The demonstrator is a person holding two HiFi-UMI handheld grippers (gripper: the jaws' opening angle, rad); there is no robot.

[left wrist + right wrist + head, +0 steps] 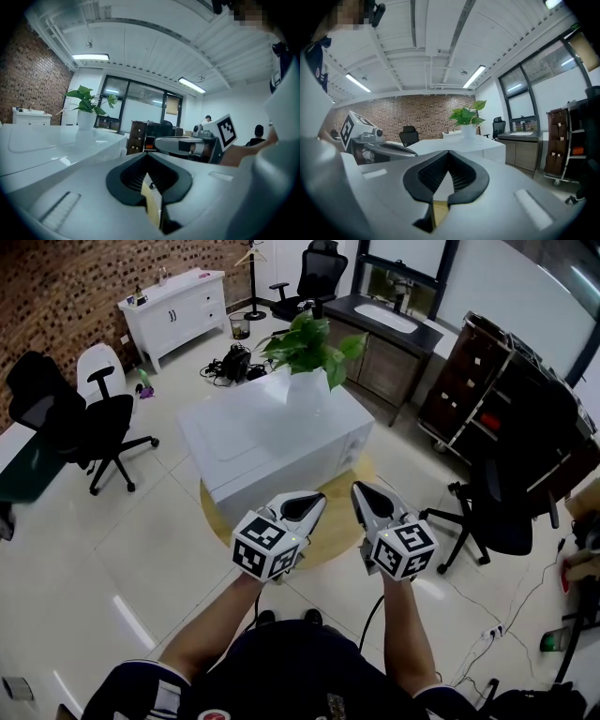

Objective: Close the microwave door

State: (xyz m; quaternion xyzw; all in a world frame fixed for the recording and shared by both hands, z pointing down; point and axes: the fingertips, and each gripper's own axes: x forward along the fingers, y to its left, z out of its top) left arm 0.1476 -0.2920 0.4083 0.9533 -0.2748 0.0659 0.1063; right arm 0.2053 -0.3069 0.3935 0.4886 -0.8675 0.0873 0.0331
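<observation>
While the left gripper and right gripper hang side by side, each with its jaws pressed together on nothing, the white microwave sits just beyond them on a round wooden table, a potted plant on top.

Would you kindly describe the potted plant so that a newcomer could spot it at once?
In the middle of the room stands a round wooden table carrying a large white microwave. The potted plant sits on the microwave's top at its far end, in a white pot; it is the only leafy green thing in view.
</observation>
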